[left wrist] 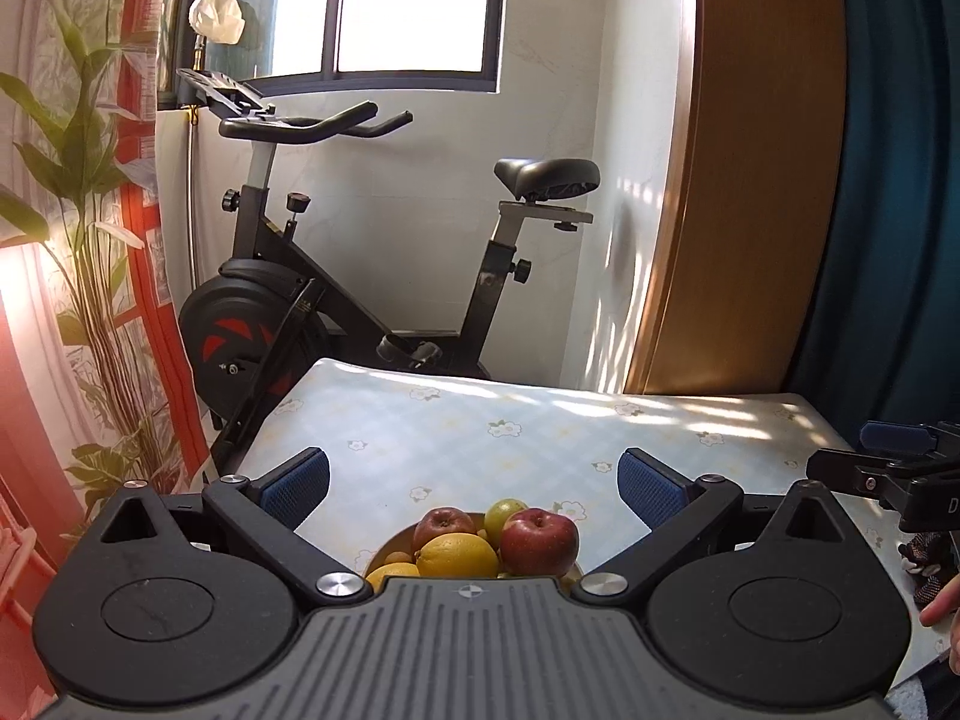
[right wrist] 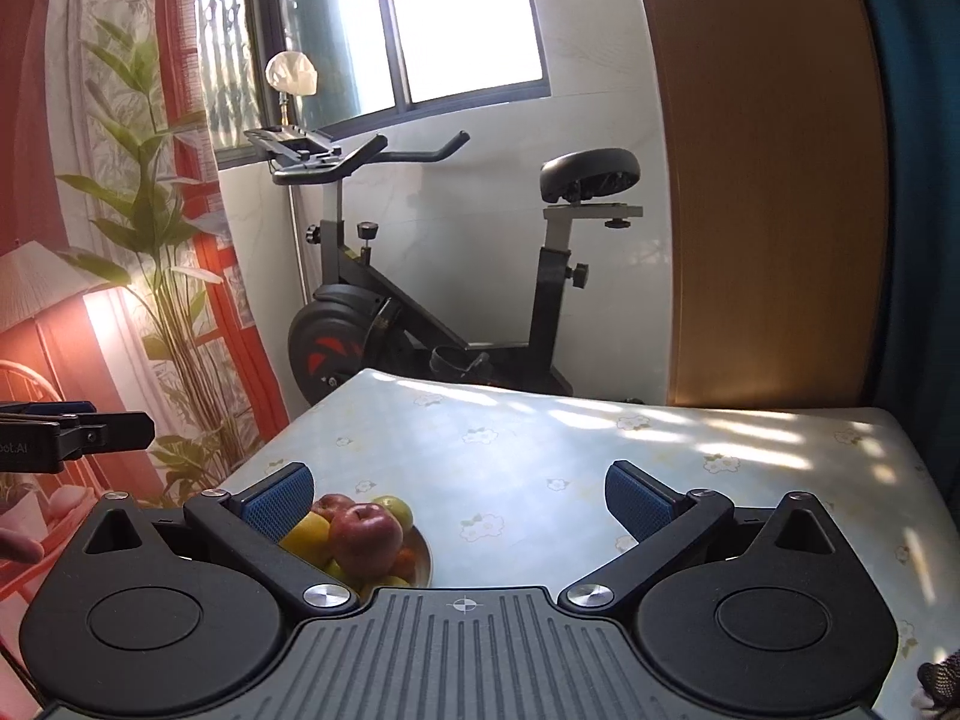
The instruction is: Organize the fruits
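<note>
A round plate [left wrist: 577, 570] near the table's front edge carries a pile of fruit: two red apples [left wrist: 538, 540], a yellow orange [left wrist: 456, 555], a green fruit [left wrist: 503, 514] and small orange ones. My left gripper [left wrist: 474, 486] hovers above and behind the plate, wide open, nothing between its blue pads [left wrist: 297, 489]. The right wrist view shows the same plate [right wrist: 423, 558] and red apple [right wrist: 365, 540] low on the left, partly hidden by the left finger. My right gripper [right wrist: 459, 501] is also wide open and empty, held over bare tablecloth to the right of the plate.
The table [left wrist: 480, 432] wears a pale floral cloth. Behind it stand an exercise bike [left wrist: 336, 276], a window, a wooden door [left wrist: 750, 180] and a plant-print curtain on the left. The right gripper's tip [left wrist: 882, 468] shows at the left view's right edge, with a hand below.
</note>
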A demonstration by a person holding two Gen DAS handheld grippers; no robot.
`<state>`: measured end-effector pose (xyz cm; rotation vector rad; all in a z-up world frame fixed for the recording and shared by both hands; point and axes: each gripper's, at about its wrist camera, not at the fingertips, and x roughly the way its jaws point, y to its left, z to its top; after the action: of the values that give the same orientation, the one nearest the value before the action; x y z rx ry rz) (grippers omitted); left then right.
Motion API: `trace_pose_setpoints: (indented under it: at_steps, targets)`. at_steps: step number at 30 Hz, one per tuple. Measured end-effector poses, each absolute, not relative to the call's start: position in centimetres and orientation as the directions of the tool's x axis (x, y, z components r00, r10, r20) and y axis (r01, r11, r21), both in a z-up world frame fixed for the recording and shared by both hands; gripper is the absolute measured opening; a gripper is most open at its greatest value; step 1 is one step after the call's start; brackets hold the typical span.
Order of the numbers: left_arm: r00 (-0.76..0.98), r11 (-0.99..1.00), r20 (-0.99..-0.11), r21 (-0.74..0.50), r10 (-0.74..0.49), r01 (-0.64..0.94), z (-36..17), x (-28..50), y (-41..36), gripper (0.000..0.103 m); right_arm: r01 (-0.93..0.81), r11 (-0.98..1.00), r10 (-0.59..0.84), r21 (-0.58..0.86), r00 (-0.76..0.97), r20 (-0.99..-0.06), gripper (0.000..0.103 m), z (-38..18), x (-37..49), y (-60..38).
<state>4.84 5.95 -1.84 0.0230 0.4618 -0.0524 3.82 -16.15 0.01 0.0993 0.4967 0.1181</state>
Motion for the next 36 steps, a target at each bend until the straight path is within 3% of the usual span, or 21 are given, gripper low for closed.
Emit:
trace_pose_setpoints:
  at_steps: [11, 36]
  targets:
    - [0.93, 0.997, -0.366, 0.06, -0.029, 0.055, 1.3, 1.4, 2.9, 0.103, -0.049, 0.994, 0.086, 0.094, 0.895, -0.438, 0.103, 3.6, 0.0, -16.3]
    - [0.926, 0.997, -0.376, 0.058, -0.032, 0.058, 1.5, 0.5, 2.0, 0.103, -0.009, 0.996, 0.046, 0.088, 0.903, -0.428, 0.103, 5.0, -1.5, -16.6]
